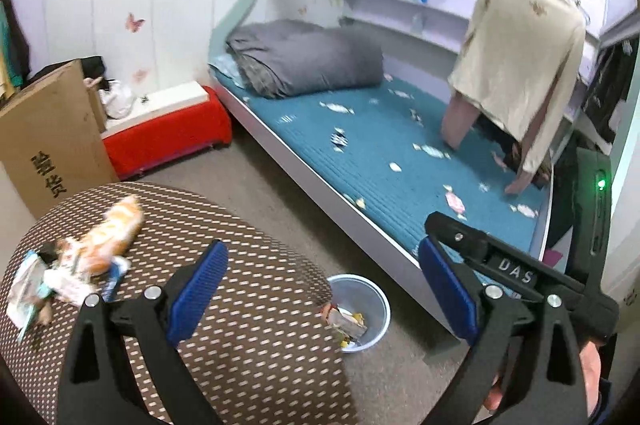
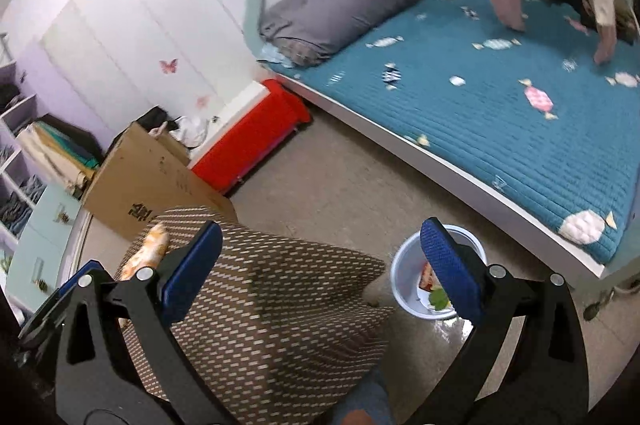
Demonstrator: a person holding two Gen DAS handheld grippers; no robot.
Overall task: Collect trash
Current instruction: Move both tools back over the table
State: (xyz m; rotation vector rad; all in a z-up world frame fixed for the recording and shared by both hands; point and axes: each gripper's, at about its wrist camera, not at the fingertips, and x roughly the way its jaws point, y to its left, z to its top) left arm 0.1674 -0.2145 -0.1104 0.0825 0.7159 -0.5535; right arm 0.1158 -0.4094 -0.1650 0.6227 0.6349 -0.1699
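Observation:
Snack wrappers (image 1: 76,261), orange and white-blue, lie in a pile on the left of a brown dotted round table (image 1: 224,225). A pale blue bin (image 1: 360,309) stands on the floor between the table and the bed, with wrappers inside. My left gripper (image 1: 320,289) is open and empty above the table's right edge, the bin showing between its fingers. My right gripper (image 2: 320,273) is open and empty over the table (image 2: 272,297). An orange wrapper (image 2: 146,249) lies beside its left finger, and the bin (image 2: 408,273) sits partly behind its right finger.
A bed with a teal quilt (image 1: 400,161) and a rolled grey duvet (image 1: 304,57) fills the right side. A red box (image 1: 168,133) and a cardboard box (image 1: 52,137) stand against the wall. A cream garment (image 1: 524,65) hangs over the bed. The other gripper's body (image 1: 520,273) is at right.

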